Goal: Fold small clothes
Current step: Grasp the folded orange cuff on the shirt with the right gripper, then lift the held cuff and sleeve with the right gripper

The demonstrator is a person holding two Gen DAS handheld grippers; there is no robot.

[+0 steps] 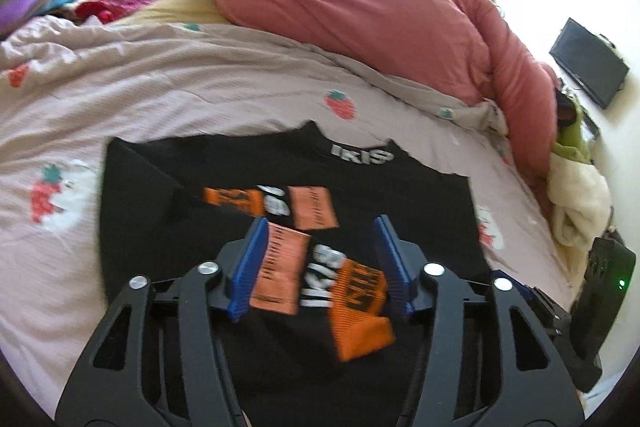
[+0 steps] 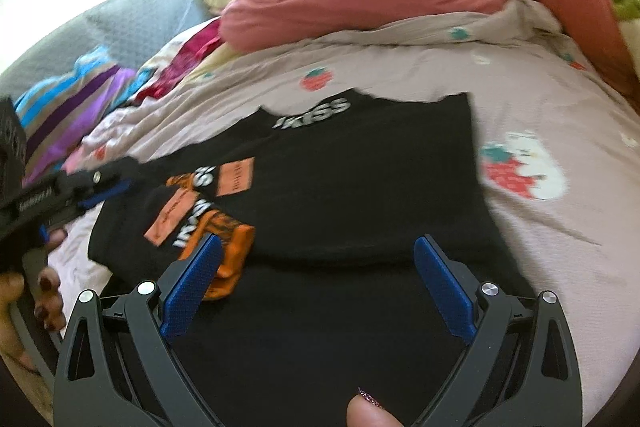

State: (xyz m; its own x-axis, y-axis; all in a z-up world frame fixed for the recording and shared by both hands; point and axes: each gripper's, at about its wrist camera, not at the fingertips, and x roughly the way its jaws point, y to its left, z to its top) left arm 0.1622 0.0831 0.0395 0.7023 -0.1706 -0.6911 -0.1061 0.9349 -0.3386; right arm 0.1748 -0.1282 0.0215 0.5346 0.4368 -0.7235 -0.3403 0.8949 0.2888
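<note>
Strawberry-print bedding (image 1: 168, 83) carries my work. Nearest me, the left gripper (image 1: 318, 259) hangs with fingers apart over the black top's (image 1: 360, 167) orange-patched sleeve (image 1: 356, 303), pads not pressing it. My right gripper (image 2: 316, 283) stands wide open above the top's near hem, gripping nothing. Lying mid-bed, the top has its collar toward the far pink duvet (image 1: 360, 11). My worry is that the loose sleeve will slide out of its fold if a finger snags it.
</note>
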